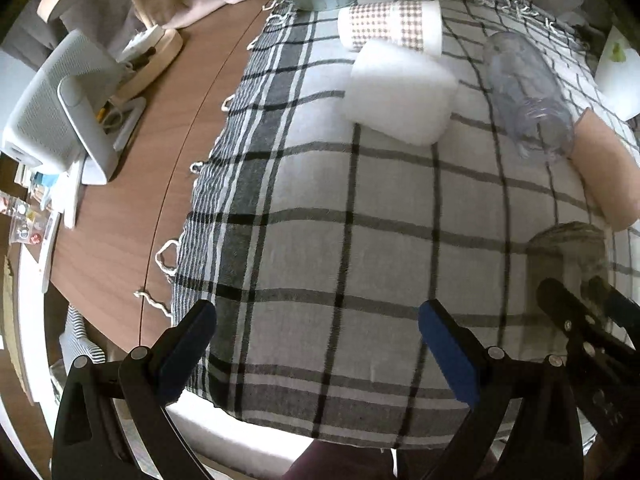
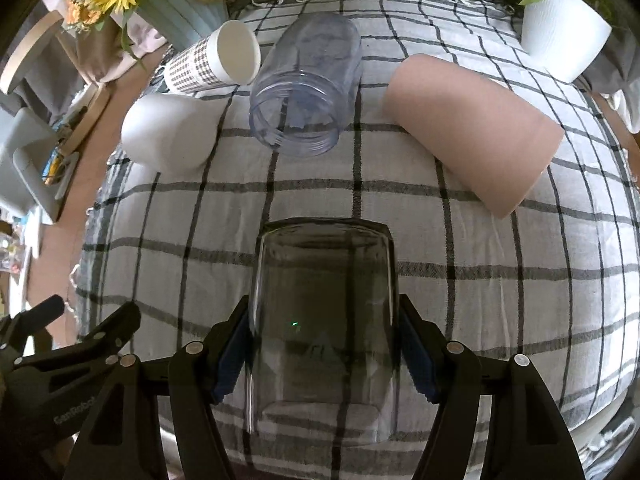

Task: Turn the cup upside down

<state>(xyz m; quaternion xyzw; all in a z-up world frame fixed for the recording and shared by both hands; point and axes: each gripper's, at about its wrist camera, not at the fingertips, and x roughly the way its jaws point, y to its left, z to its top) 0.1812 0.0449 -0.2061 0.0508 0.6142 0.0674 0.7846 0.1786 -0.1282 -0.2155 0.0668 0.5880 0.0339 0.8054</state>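
Plaid cloth [image 2: 480, 280] covers the table, with four cups lying on their sides at the back — checked [image 2: 208, 60], white [image 2: 168, 136], clear plastic [image 2: 308, 84] and pink [image 2: 476, 128]. Right gripper [image 2: 324, 344] is clamped on the glass [image 2: 324, 300], near the front edge — its closed end faces away. Left gripper [image 1: 316, 344] hangs wide apart, holding nothing.

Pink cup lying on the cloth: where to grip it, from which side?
The pink cup lies on its side, apart from the clear plastic jar, long axis running from back-left to front-right. Probably best to grip mid-body, one finger on each long flank, coming down from above: the wall there looks smooth, and cloth lies bare around it. The right gripper already clamps the glass cup; the left gripper is open.
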